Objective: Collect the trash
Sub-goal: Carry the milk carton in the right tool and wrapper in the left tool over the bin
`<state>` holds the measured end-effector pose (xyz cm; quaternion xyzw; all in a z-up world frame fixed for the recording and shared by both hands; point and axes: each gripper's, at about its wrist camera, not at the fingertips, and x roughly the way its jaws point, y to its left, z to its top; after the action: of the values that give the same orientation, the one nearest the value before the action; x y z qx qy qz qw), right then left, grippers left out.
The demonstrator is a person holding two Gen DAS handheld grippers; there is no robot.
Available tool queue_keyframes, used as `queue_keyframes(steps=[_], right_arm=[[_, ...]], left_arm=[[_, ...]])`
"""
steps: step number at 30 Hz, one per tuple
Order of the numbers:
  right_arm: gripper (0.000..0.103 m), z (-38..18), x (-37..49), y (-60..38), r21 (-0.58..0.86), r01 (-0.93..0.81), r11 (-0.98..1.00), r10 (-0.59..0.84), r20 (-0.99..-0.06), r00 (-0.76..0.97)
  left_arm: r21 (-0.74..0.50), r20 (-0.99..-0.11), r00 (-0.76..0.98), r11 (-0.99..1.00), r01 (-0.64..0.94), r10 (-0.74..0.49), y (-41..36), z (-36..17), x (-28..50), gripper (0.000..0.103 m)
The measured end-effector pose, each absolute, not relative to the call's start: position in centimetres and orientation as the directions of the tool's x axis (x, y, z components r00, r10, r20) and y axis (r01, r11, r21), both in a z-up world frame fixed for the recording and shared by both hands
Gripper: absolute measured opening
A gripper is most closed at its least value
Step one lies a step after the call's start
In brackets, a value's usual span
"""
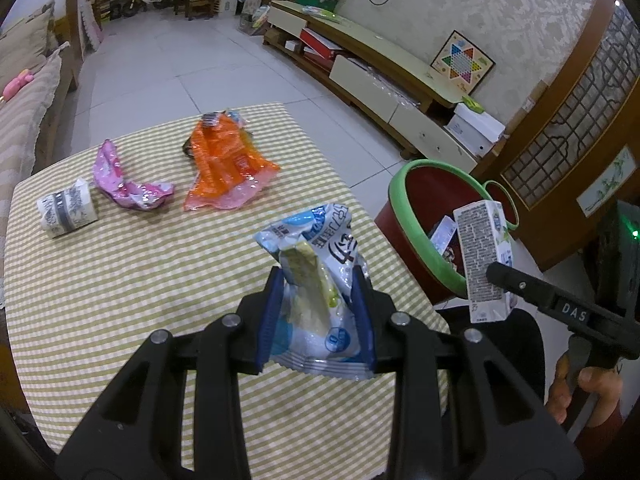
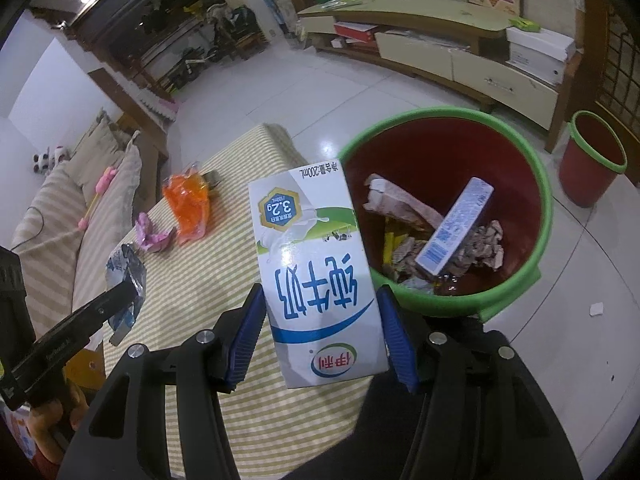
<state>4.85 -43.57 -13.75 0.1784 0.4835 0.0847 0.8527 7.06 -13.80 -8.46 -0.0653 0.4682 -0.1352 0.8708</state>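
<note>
Right claw (image 2: 320, 334) was clamped on the white milk carton (image 2: 316, 276), held beside the red bin with green rim (image 2: 516, 280), not yet over it. Left claw (image 1: 318, 312) gripped the crumpled blue-white plastic wrapper (image 1: 316, 248) above the checked-cloth desk (image 1: 140, 280). Best to carry each fully over the bin opening before letting go, carton first, so nothing hits the rim. Orange wrapper (image 1: 224, 168) and pink wrapper (image 1: 128, 184) lay on the desk.

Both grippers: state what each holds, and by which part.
Left gripper: blue-white wrapper, pinched across its lower half. Right gripper: milk carton, clamped across its side faces.
</note>
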Motion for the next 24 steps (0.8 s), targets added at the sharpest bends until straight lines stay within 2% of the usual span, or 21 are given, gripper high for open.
queue_keyframes(steps=[24], right_arm=[[0.055, -14.1, 5.3, -51.5, 0.356, 0.16, 0.921, 0.207, -0.793, 0.574]], left_arm=[[-0.252, -0.803, 0.473, 0.926, 0.28, -0.362, -20.7, -9.8, 10.0, 0.032]])
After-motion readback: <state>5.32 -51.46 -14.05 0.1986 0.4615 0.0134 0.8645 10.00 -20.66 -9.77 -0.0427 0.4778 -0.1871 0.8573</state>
